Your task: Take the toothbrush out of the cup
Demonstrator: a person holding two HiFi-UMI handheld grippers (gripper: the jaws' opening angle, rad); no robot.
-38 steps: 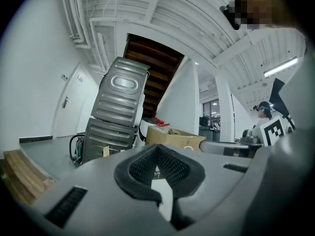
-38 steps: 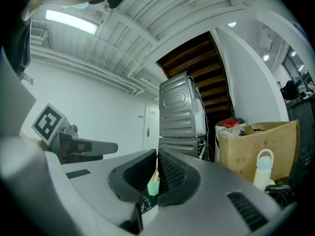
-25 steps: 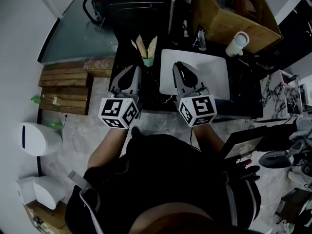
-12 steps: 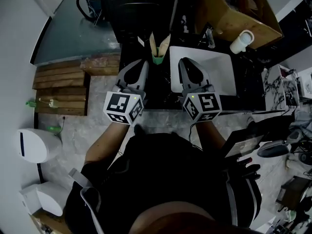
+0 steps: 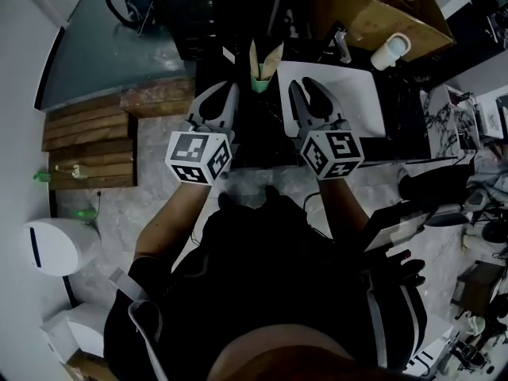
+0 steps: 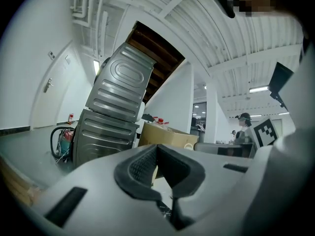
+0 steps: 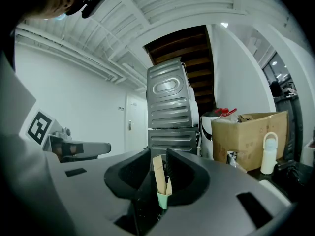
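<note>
The left gripper (image 5: 225, 95) has its ribbed black rubber fingers (image 6: 142, 163) pressed together with nothing between them. The right gripper (image 5: 310, 92) has its fingers (image 7: 129, 173) apart, and they have just been opening. Both grippers have smooth grey moulded shells.

In the right gripper view a small mint-green cup (image 7: 163, 199) shows through the gap between the right fingers. The pads do not touch it. A flat, pale wooden toothbrush (image 7: 158, 173) stands tilted in it, and a second pale piece leans beside it. In the head view the cup (image 5: 260, 81) stands on the dark surface (image 5: 252, 137), just ahead of and between the two sets of fingers. The pale handles (image 5: 255, 57) fan up out of it.

A flat white rectangular mat (image 5: 362, 95) lies under and to the right of the right fingers. Beyond it are a brown cardboard box (image 5: 373, 14) and a white cylindrical bottle (image 5: 390, 51). A ribbed grey metal appliance (image 7: 170, 107) stands behind the cup.

A second ago the right fingers were together. Both grippers were further back from the cup, which then stood well ahead of the fingertips. The left fingers have stayed closed.
</note>
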